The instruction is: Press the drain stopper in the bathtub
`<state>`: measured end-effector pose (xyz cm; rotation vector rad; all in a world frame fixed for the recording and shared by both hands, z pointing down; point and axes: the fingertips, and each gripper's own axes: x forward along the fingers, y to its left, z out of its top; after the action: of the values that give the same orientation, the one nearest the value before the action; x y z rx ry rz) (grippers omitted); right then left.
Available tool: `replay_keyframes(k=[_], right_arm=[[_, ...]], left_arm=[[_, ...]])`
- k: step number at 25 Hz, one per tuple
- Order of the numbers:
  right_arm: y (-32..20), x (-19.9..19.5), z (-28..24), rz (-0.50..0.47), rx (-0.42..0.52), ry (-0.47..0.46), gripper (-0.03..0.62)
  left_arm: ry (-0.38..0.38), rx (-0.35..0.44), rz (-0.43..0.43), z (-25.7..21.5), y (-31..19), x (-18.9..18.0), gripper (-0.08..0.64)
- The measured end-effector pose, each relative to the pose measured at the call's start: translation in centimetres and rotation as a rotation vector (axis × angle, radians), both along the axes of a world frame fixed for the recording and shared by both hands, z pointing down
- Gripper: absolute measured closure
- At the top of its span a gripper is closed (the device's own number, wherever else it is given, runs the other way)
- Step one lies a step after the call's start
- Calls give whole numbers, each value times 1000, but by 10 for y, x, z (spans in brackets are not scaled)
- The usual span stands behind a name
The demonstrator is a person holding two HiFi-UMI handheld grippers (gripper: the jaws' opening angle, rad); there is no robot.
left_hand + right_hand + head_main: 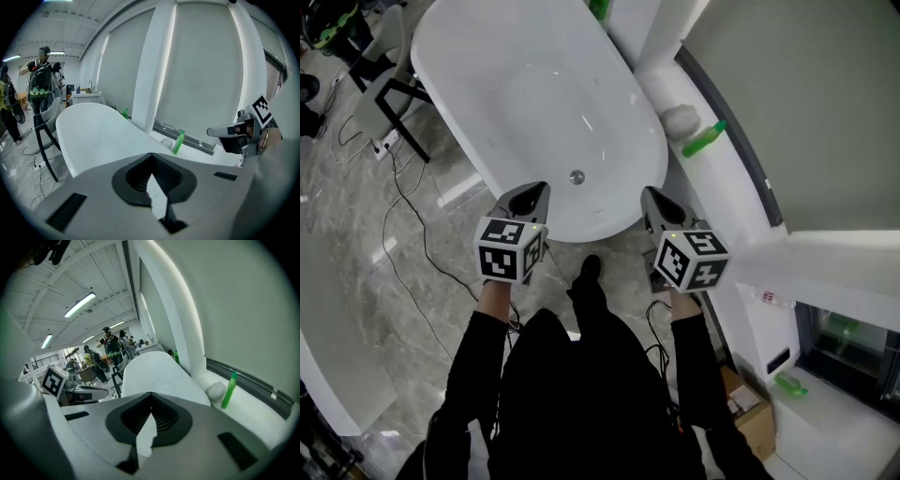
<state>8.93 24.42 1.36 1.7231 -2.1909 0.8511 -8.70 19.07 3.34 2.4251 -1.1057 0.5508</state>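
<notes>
While both are hovering at the near rim of the bathtub (478,75), the left gripper (532,195) and right gripper (656,201) are showing jaws pressed together on nothing. The drain stopper (577,176) is sitting on the bathtub's floor just inside that rim, between them and seemingly nearer the left gripper.

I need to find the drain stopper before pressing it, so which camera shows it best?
The head view: it looks down into the bathtub, and the drain stopper shows plainly on its floor. Both gripper views catch only the tub's rim, not the stopper.
</notes>
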Motion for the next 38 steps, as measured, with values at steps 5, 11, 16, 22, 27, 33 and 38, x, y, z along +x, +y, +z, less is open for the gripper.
replay_keyframes(k=[5, 11, 16, 22, 27, 33, 38], right_arm=[[-21, 19, 18, -36, -32, 3, 591], [-40, 24, 45, -58, -80, -16, 591], [-59, 11, 62, -54, -112, -20, 591], [-89, 9, 92, -26, -159, 0, 591], [-121, -4, 125, 1, -207, 10, 591], [-149, -17, 175, 4, -268, 17, 591], [-166, -23, 230, 10, -319, -7, 591]], left_arm=[[-22, -22, -12, 14, -24, 21, 555], [-61, -42, 13, 31, -46, 39, 555], [-84, -80, 52, 55, -66, 41, 555], [-113, -139, 112, 102, -102, 48, 555], [-113, -188, 172, 144, -132, 52, 555], [-114, -249, 212, 193, -158, 57, 555], [-118, -306, 205, 244, -171, 59, 555]])
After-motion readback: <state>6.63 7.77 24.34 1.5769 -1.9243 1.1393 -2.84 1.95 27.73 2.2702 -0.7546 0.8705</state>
